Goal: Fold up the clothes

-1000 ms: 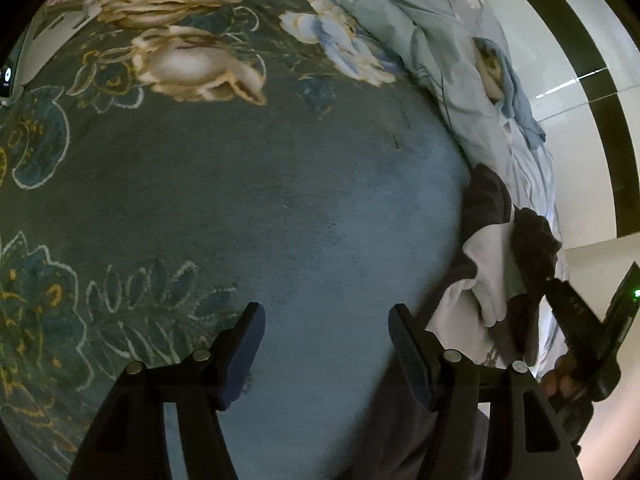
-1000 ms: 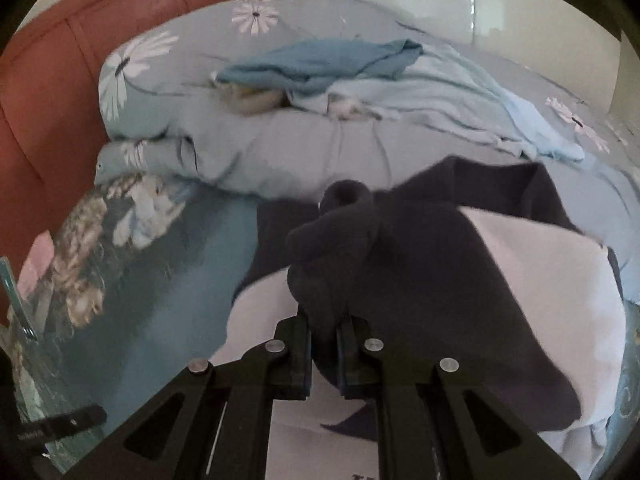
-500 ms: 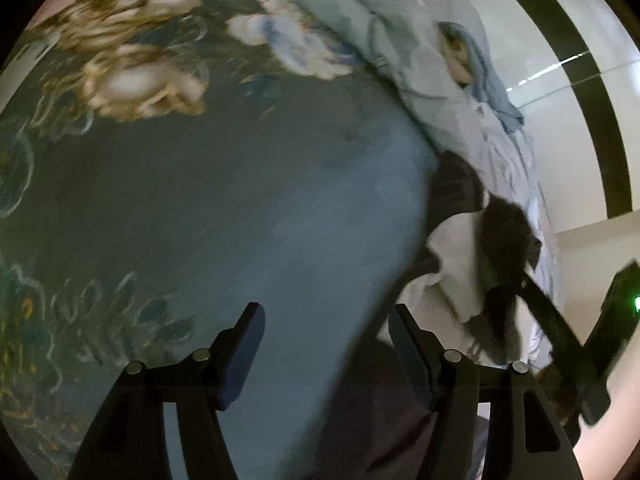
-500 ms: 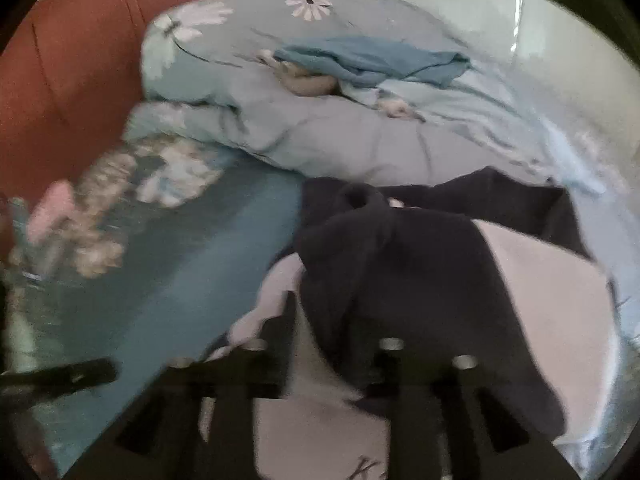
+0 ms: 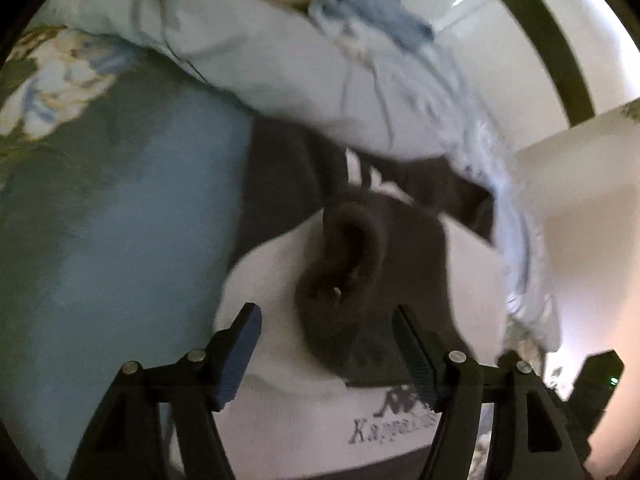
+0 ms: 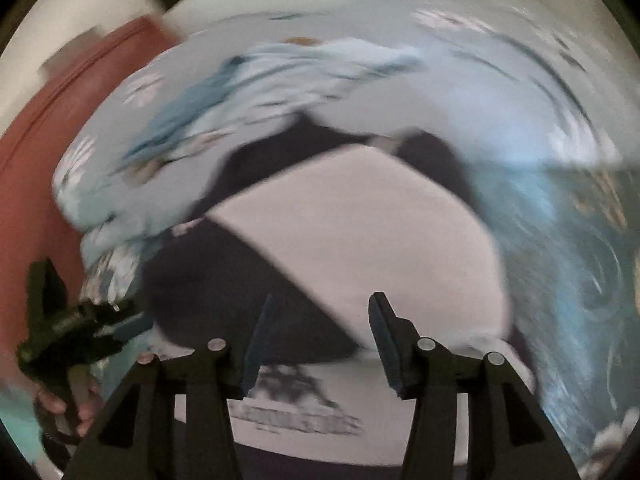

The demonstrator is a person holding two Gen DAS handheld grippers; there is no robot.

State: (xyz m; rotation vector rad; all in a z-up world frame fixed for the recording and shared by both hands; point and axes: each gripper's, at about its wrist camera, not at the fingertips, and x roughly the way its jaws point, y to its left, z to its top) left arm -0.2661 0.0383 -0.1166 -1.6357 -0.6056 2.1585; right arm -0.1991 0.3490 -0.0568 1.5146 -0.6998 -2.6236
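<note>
A white-and-dark sweatshirt [image 5: 280, 280] lies on the bed, printed lettering near its lower edge. Its dark sleeve [image 5: 352, 264] is folded over the white body, cuff curled. My left gripper [image 5: 324, 320] hovers open just above that sleeve, pads apart from the cloth. In the blurred right wrist view the sweatshirt [image 6: 360, 220] fills the middle. My right gripper [image 6: 320, 316] hangs over it with jaws opening and nothing between them. The left gripper [image 6: 68, 328] shows at that view's left edge, held by a hand [image 6: 80, 400]. The right gripper [image 5: 596, 384] shows at the lower right of the left wrist view.
A crumpled light-blue floral duvet [image 5: 280, 60] with a blue cloth [image 5: 360, 4] on top lies just behind the sweatshirt. A teal floral blanket [image 5: 120, 220] covers the bed to the left. A red-brown headboard [image 6: 60, 120] and a white wall [image 5: 520, 20] stand behind.
My right gripper let go of the dark sleeve, opened and swung sideways with a roll. My left gripper moved from the bare blanket to over the sweatshirt's folded sleeve.
</note>
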